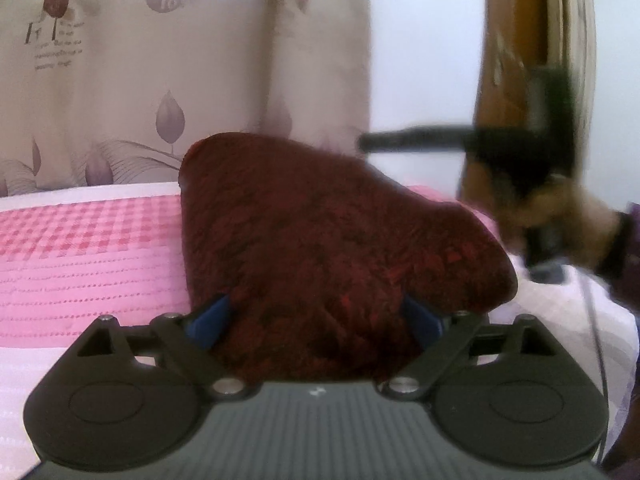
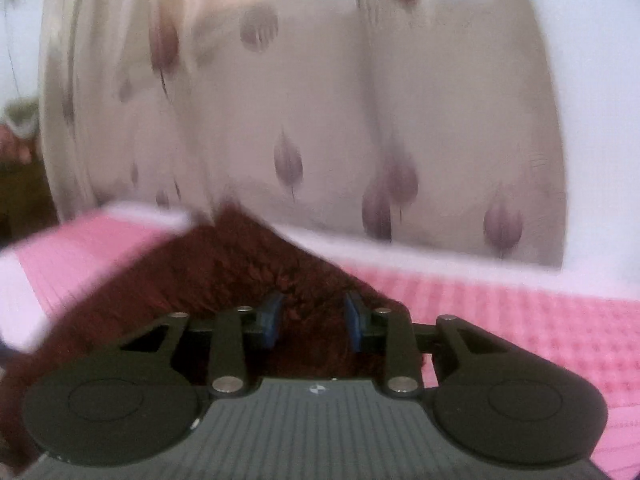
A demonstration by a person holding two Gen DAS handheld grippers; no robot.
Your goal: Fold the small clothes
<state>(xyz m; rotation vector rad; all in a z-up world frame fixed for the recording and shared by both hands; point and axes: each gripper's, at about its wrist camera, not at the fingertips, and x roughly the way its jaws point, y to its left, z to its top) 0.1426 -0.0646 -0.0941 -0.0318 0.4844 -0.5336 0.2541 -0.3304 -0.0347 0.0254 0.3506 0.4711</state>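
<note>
Left wrist view: your left gripper [image 1: 316, 320] has its blue-padded jaws set wide, one either side of the dark red fuzzy knit garment [image 1: 328, 240]. The cloth bulges up between them and hides both tips, so you cannot tell whether they pinch it or merely straddle it. The garment humps above the pink checked bedspread [image 1: 80, 248]. Off to the right a hand [image 1: 568, 208] with the other tool shows as a dark smear only. The leaf-print beige curtain [image 1: 160, 80] hangs behind.

Right wrist view: your right gripper [image 2: 314, 316] has its jaws narrower, a gap between the pads filled with the same red knit [image 2: 224, 272]. It is probably clamped on a fold, but motion blur and pile hide the contact, so treat that as unconfirmed. The garment runs from the near left corner up to a peak by the bed's far edge; the bedspread [image 2: 520, 320] is bare to the right.

Step in hand, as a judgement: mid-fold, with an edge of the garment lifted and being carried over. The next move calls for both grips being secure, then laying the raised part flat onto the rest with edges matched.

Hidden: the garment's outline, its type, and any sleeves or hems. Both frames are soft.
</note>
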